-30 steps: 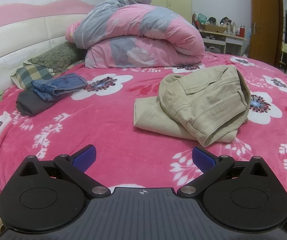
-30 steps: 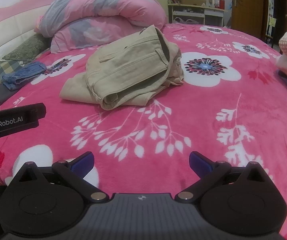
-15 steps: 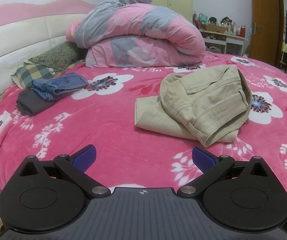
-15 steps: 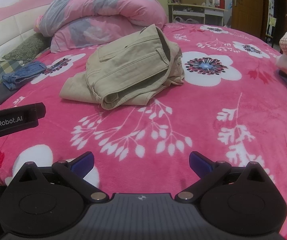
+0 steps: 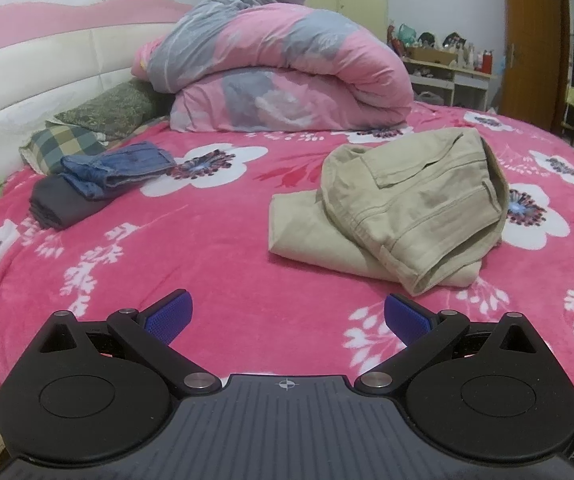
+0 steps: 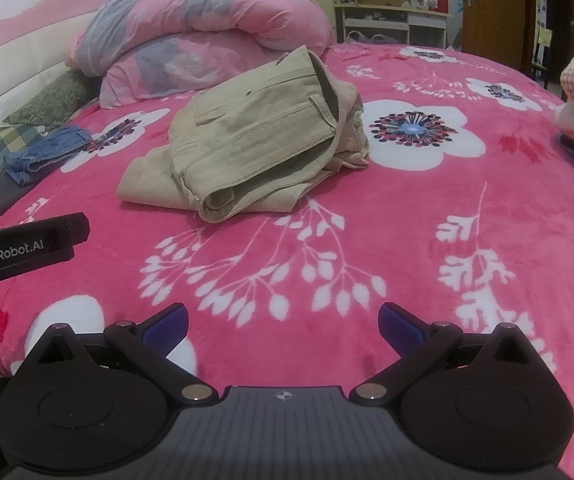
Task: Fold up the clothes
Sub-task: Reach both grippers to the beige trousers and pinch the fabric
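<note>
Both grippers are hovering low over the near edge of the bed (image 5: 215, 232), the left gripper (image 5: 286, 316) and the right gripper (image 6: 283, 322) each showing fingers spread wide and holding nothing. The khaki trousers (image 5: 403, 208) are lying roughly folded in the middle of the bed, well apart from both grippers, with folded jeans (image 5: 119, 166) sitting on a dark garment (image 5: 61, 204) at far left. The risk, as I judge it, is pinching the plush blanket along with the stiff, layered trousers, or catching only the top layer, so the fold is slumping open.
</note>
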A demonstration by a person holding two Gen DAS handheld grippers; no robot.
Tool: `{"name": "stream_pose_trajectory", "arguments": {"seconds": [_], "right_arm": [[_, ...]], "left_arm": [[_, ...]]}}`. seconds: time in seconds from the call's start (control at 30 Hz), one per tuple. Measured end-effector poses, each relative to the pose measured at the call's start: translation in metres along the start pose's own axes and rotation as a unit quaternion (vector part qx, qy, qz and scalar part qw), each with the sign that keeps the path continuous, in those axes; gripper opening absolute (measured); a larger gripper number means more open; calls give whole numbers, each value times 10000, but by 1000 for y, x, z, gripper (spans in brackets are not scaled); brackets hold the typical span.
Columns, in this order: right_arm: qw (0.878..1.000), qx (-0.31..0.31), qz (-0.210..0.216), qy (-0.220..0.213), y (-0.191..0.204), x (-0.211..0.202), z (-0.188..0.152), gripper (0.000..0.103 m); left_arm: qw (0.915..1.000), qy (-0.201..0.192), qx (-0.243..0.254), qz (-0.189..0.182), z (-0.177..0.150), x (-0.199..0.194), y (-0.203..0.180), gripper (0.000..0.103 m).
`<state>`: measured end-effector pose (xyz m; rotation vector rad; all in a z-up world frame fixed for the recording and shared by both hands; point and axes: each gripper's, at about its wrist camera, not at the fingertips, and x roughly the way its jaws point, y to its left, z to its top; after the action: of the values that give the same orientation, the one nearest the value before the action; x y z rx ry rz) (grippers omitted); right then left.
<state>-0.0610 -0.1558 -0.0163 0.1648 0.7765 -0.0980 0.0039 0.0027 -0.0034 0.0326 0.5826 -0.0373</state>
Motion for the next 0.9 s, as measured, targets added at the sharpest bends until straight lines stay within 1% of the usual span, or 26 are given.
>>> {"name": "stream_pose_trajectory", "arguments": {"seconds": [0.1,0.2,0.27,0.37,0.47,0.57,0.63,0.7,0.8,0.83,0.9], "right_arm": [[9999,-57,-50,-103,-6,3,1,103],[9996,-96,-89,-246,-17,6,3,103],[9992,-112,-106,-377,-27,8,6,103],[9974,-107,-28,-709,-45,11,17,103],[9940,-85,-56,-1087,-64,18,30,103],[9902,-110,-103,-1387,-79,32,47,102],[9885,-93,-68,-1507,-87,45,60,98],[9876,-48,21,-1572,-93,60,73,84],[9859,73,307,-1641,-98,82,95,77],[9850,105,410,-1671,-99,88,102,76],[9822,126,663,-1751,-100,100,115,73]], "left_arm": [[9992,-46,-281,-276,2,4,5,103],[9975,-96,-440,-549,5,12,6,103],[9970,-113,-359,-682,7,18,2,103],[9962,-145,-137,-849,10,29,-6,103],[9960,-269,292,-806,10,40,-26,103],[9933,-458,718,-775,11,50,-44,103],[9904,-598,1020,-720,12,58,-56,102],[9857,-756,1368,-628,13,65,-68,97],[9756,-982,1889,-529,14,73,-86,92],[9726,-1023,2016,-548,14,76,-91,90],[9690,-1004,2154,-674,15,81,-99,82]]}}
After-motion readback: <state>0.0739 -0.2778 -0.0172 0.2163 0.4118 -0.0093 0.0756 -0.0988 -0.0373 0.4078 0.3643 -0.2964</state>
